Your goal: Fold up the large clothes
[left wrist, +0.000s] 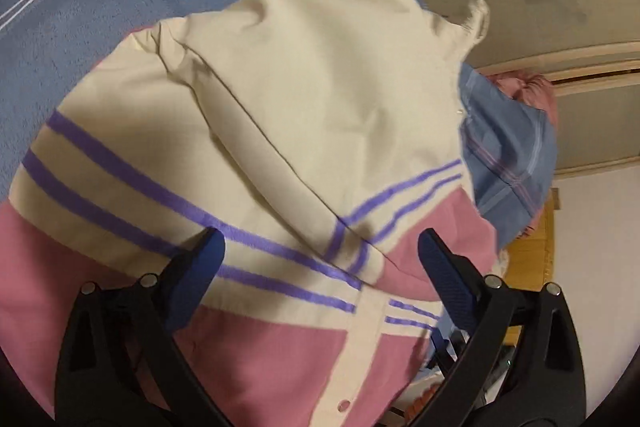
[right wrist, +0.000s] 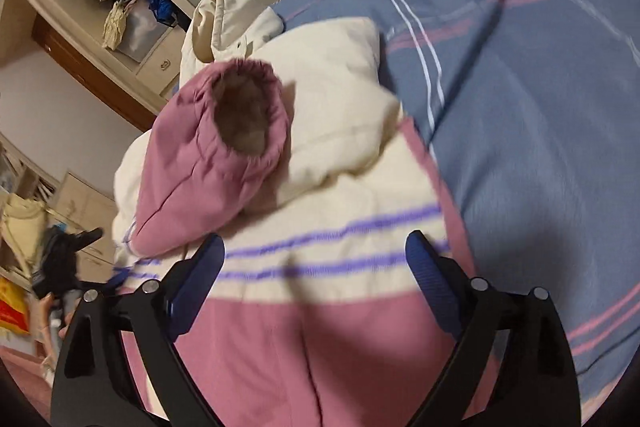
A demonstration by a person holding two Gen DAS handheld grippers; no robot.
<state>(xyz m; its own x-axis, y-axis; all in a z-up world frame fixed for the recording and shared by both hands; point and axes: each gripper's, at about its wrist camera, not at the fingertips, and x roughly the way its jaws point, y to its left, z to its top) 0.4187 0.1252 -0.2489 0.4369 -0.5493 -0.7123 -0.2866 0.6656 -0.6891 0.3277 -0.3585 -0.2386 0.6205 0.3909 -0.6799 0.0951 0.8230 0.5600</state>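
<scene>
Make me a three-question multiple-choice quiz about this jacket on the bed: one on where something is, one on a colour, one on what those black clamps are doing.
1. Where does the sleeve cuff lie?
A. On top of the folded jacket
B. In the wardrobe
C. On the floor

2. What colour are the thin stripes across the jacket's cream band?
A. Green
B. Purple
C. Black

3. How do the left gripper and right gripper stand?
A. Both clamped on the cuff
B. One open, one shut
C. Both open, pinching nothing

Answers: 1 A, the pink cuff rests on the jacket over the blue bedcover. 2 B, the stripes read purple in both views. 3 C, each pair of jaws stands wide above the cloth.
</scene>
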